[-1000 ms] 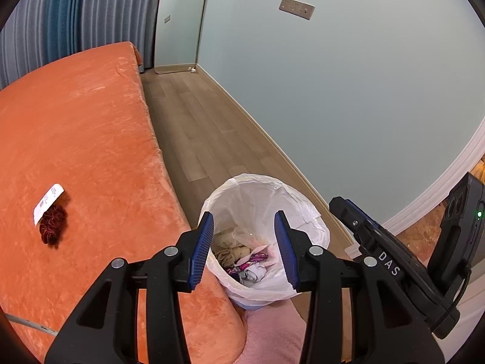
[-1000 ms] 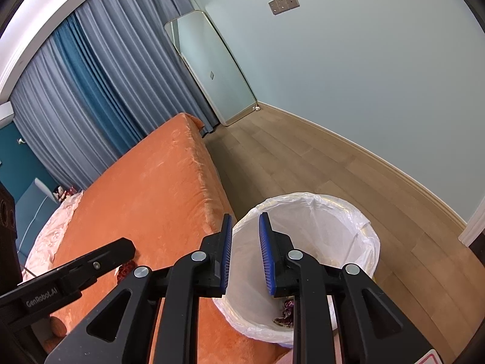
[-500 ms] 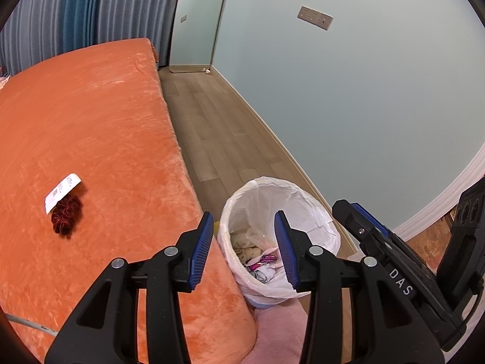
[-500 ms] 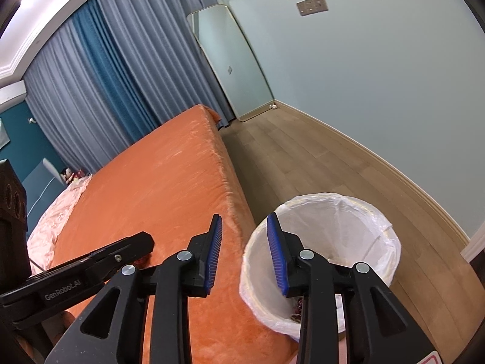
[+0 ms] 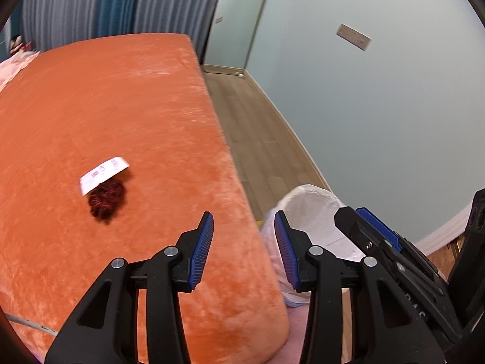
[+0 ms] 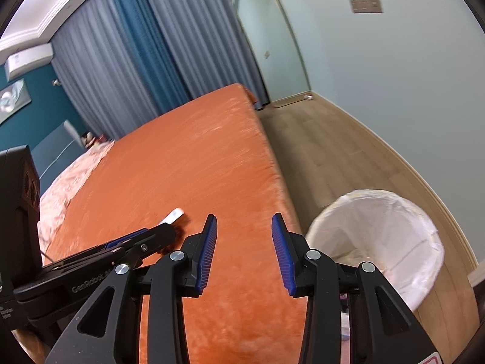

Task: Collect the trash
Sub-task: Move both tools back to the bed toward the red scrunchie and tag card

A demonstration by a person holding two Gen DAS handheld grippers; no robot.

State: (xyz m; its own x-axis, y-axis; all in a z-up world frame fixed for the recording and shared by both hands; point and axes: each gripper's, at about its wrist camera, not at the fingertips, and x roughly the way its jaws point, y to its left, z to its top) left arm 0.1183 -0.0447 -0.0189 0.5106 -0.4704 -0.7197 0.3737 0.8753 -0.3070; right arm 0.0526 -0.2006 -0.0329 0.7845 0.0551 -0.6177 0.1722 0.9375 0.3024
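Well ahead-left of the left gripper, whose jaws are apart and empty, a dark red clump lies under a white slip on the orange bed. Only the right gripper's view, jaws likewise apart, shows the bin whole.

White slip atop dark-red clump

Blue-grey curtains hang behind the orange bed; a mirror leans nearby.
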